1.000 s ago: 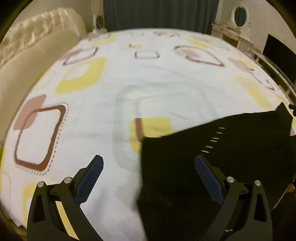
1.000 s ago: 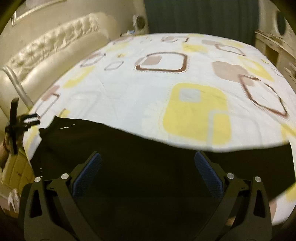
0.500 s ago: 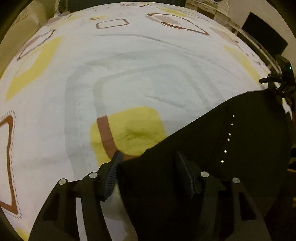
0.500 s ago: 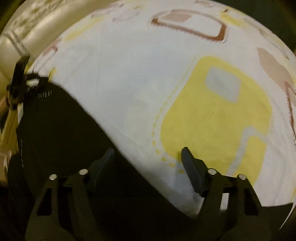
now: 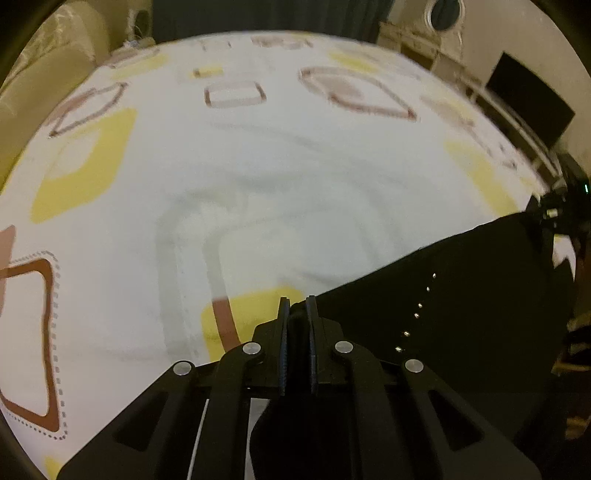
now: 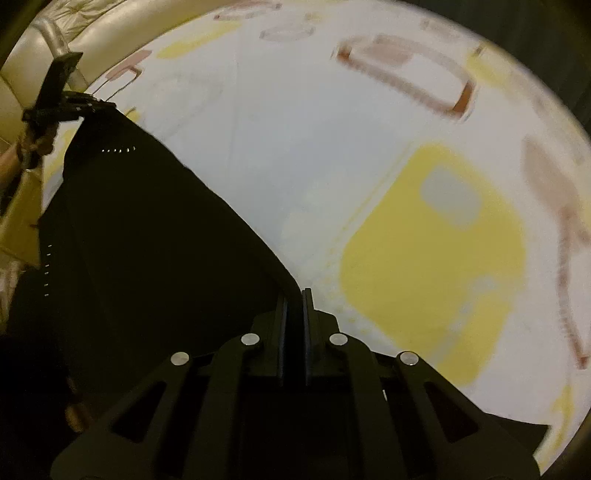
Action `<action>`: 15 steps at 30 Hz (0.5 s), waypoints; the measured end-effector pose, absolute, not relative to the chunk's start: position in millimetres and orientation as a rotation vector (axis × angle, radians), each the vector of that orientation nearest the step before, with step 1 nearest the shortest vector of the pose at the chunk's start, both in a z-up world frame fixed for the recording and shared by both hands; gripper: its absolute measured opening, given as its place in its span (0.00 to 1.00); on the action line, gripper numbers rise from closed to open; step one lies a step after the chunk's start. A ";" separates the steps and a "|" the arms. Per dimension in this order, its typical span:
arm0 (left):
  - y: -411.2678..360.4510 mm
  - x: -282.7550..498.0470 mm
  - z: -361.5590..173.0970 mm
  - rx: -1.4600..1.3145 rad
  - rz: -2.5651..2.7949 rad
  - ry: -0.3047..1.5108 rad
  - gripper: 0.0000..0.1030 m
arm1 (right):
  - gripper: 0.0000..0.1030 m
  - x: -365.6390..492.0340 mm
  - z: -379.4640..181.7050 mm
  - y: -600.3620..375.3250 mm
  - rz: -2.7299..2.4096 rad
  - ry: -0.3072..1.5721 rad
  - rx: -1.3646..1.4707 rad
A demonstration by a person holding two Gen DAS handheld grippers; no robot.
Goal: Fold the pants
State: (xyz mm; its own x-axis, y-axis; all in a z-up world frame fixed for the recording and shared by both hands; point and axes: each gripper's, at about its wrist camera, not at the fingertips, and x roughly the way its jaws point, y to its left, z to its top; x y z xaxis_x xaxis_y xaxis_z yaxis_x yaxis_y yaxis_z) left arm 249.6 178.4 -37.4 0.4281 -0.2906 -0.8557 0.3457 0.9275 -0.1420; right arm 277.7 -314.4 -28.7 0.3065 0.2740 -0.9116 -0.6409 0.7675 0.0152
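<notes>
The black pants [image 5: 461, 302] lie at the near edge of the bed, with a row of small white dots on the cloth. My left gripper [image 5: 297, 301] is shut on one corner of the pants. In the right wrist view the pants [image 6: 147, 240] stretch from lower centre to upper left. My right gripper [image 6: 294, 292] is shut on the other corner. Each gripper shows in the other's view: the right one at far right [image 5: 554, 210], the left one at upper left [image 6: 70, 107]. The cloth hangs taut between them.
The bed sheet [image 5: 258, 184] is white with yellow and brown squares. A cream padded headboard [image 6: 92, 37] runs along the left side. A dark curtain [image 5: 258, 14], a white dresser with an oval mirror [image 5: 443, 11] and a black screen [image 5: 532, 103] stand beyond the bed.
Both grippers went from wide open to shut on the pants' corners. Both have lifted and the pants edge now stretches between them.
</notes>
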 end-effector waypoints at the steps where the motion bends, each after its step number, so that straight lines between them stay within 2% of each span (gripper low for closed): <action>1: 177.2 246.1 -29.7 0.057 -0.397 1.037 0.08 | 0.06 267.1 -18.9 -315.7 0.606 1.064 -0.401; 8: 174.8 192.6 10.8 0.022 -0.412 0.928 0.08 | 0.06 172.1 13.0 -318.9 0.513 0.866 -0.472; 15: 175.8 102.6 14.9 -0.009 -0.420 0.889 0.08 | 0.06 71.9 -12.3 -318.0 0.461 0.785 -0.471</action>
